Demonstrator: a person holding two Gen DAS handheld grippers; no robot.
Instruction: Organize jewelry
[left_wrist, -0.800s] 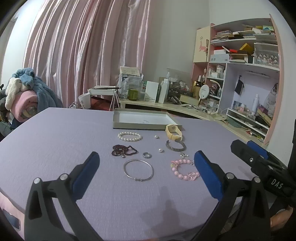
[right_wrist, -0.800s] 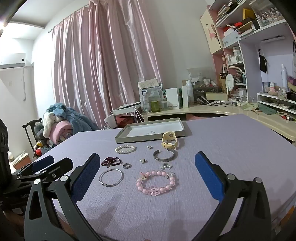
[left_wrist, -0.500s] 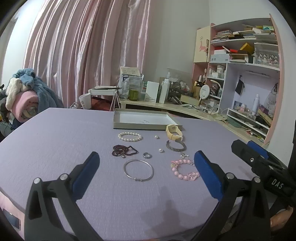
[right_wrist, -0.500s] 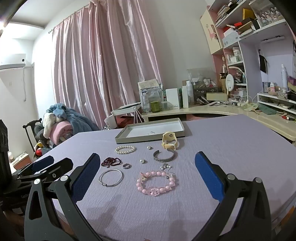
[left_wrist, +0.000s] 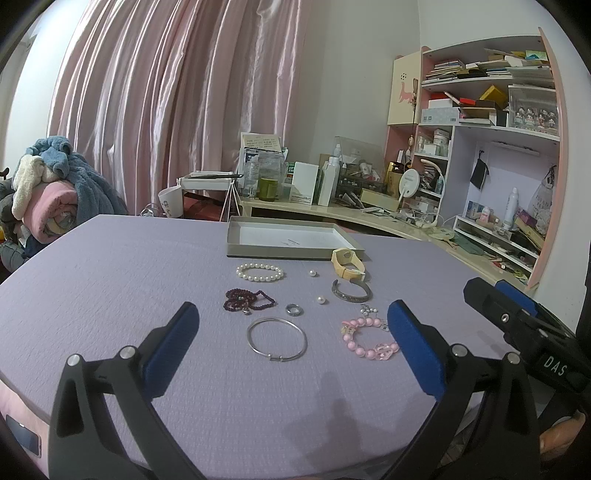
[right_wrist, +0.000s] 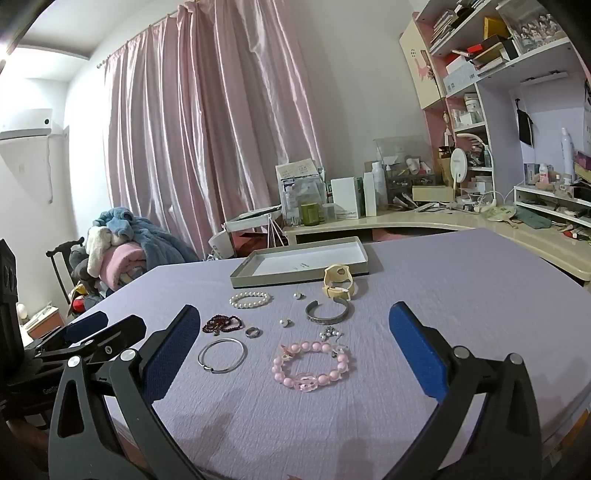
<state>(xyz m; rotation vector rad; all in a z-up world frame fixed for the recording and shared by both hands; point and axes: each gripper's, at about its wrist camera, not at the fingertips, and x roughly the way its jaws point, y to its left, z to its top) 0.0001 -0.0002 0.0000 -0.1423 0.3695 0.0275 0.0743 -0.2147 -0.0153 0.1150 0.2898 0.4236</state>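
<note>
Jewelry lies loose on the lavender counter just short of the shallow grey tray, which holds none of it, while the left claw and right claw hover above with jaws spread and nothing between them. The pink bead bracelet looks light, floppy and apt to roll, so I'd pinch across its beaded cord, whereas the thin silver bangle is stiff, slick and flat, best nipped at the rim. Small stud earrings and the tray's inner marks are too tiny to make out.

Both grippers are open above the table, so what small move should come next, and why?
Probably lower the right hand-held gripper onto the pink bead bracelet: it lies nearest, centred between the open fingers, and the tray holds no jewelry yet.
</note>
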